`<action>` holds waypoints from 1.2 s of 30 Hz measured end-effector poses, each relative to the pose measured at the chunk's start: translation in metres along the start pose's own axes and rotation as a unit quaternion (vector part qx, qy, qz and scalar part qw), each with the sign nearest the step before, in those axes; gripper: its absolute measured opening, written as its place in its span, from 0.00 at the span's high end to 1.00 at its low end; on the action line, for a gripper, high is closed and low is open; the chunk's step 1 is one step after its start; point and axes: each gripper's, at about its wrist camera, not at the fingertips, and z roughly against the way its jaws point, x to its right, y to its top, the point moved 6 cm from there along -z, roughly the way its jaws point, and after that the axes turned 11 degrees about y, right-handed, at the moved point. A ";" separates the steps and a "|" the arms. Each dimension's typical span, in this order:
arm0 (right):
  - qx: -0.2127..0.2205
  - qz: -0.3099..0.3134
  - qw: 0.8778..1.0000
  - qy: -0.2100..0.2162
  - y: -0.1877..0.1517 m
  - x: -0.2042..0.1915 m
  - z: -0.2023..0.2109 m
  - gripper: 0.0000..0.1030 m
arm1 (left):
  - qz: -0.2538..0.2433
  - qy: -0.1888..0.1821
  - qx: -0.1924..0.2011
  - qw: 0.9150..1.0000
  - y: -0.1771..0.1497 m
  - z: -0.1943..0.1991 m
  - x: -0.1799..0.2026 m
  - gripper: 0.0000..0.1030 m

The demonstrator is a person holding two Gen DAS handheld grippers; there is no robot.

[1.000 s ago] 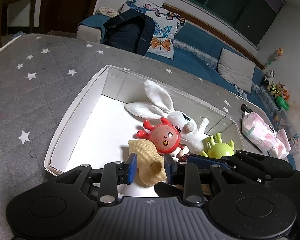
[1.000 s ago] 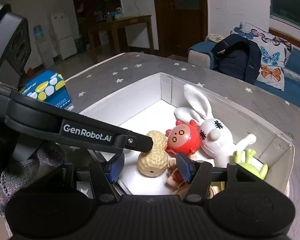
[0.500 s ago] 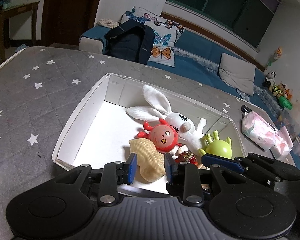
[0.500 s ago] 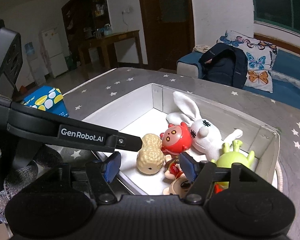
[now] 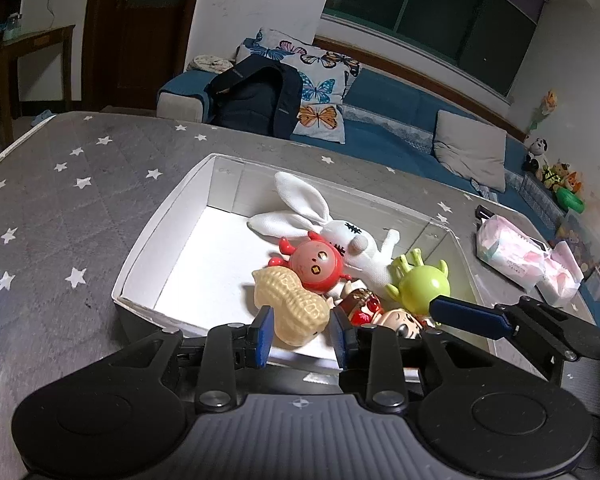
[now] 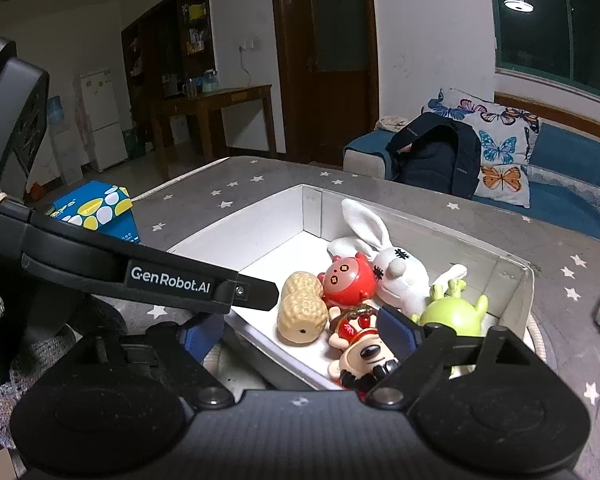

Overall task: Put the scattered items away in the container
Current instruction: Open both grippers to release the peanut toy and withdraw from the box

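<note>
From the left wrist view, the left gripper (image 5: 300, 334) has just been opening; its jaws stand apart, with the peanut toy (image 5: 290, 304) lying just ahead between the tips, untouched, inside the white box (image 5: 140, 248).

From the right wrist view, the right gripper (image 6: 300, 330) has just been opening wide; the big-headed doll figure (image 6: 360, 344) lies between its spread jaws, released. Beyond the tips lie the red figure (image 6: 346, 284), white rabbit (image 6: 396, 276) and green alien toy (image 6: 452, 314).

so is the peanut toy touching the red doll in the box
Touching. The right wrist view shows the peanut toy pressed against the red doll with no white floor between them; the left wrist view shows them overlapping too.
</note>
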 end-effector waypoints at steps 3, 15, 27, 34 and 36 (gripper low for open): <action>0.010 -0.002 1.000 -0.001 -0.003 -0.001 0.005 0.08 | -0.003 -0.001 0.002 1.000 -0.003 0.003 0.001 0.68; 0.038 0.008 0.999 -0.019 -0.013 -0.011 0.027 0.00 | -0.026 0.007 0.016 1.000 -0.013 0.019 0.008 0.68; 0.057 -0.001 0.998 -0.030 -0.024 -0.019 0.039 0.00 | -0.044 0.029 0.045 0.998 -0.025 0.036 0.012 0.68; 0.060 -0.013 0.997 -0.035 -0.031 -0.021 0.045 0.00 | -0.049 0.042 0.061 0.996 -0.033 0.042 0.015 0.68; 0.062 -0.016 0.997 -0.036 -0.033 -0.021 0.047 0.00 | -0.048 0.044 0.065 0.996 -0.034 0.043 0.014 0.68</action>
